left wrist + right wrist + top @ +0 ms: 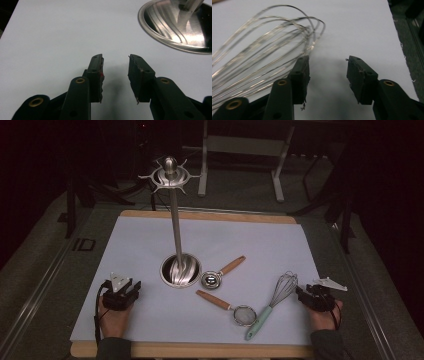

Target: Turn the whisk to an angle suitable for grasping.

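Right gripper (327,75), jaws spread and empty, sits just right of the whisk (274,304) wire head on the desk (150,240). Whisk judged light; wires springy and slippery, so grasp the stiff mint handle. Left gripper (115,75) spread, empty.

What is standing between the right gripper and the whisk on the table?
Nothing visible. The right gripper rests beside the wire head of the whisk, with open jaws and bare white mat between them. In the right gripper view the whisk wires pass just past one jaw, outside the gap.
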Demonstrator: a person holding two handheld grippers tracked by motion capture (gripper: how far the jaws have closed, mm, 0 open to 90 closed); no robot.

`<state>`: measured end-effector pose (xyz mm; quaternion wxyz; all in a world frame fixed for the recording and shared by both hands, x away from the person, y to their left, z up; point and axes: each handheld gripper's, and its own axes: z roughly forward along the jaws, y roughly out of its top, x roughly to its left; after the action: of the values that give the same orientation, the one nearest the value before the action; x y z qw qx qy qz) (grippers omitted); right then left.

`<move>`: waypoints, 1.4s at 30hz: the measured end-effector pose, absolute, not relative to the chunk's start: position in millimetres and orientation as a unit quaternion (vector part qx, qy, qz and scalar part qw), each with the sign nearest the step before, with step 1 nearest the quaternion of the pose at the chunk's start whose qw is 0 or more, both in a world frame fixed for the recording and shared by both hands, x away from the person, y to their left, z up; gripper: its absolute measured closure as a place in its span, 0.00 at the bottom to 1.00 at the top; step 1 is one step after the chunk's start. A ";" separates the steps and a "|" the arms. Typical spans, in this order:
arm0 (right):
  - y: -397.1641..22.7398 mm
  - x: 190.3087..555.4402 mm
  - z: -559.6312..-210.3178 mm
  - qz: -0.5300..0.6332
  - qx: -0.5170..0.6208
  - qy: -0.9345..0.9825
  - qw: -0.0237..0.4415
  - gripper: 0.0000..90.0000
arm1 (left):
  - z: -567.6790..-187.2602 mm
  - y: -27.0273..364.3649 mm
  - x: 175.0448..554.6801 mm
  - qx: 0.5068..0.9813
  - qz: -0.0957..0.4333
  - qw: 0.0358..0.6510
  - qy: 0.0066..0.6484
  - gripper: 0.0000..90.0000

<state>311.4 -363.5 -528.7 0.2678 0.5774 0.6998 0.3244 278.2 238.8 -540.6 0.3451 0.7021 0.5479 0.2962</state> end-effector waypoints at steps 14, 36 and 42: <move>-337.1 287.8 -489.4 0.375 0.461 0.765 0.247 0.61 | -540.9 238.0 278.4 0.705 0.295 0.344 0.545 0.69; -290.6 240.7 -514.4 0.334 0.334 0.865 0.170 0.79 | -540.9 237.1 278.6 0.706 0.298 0.338 0.547 0.67; -280.6 228.3 -524.6 0.310 0.323 0.879 0.163 0.89 | -541.0 236.9 278.8 0.706 0.298 0.337 0.547 0.67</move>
<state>228.3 -280.6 -524.6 0.1627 0.3229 0.8792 0.3103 278.8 236.9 -541.0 0.3366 0.7058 0.5473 0.2983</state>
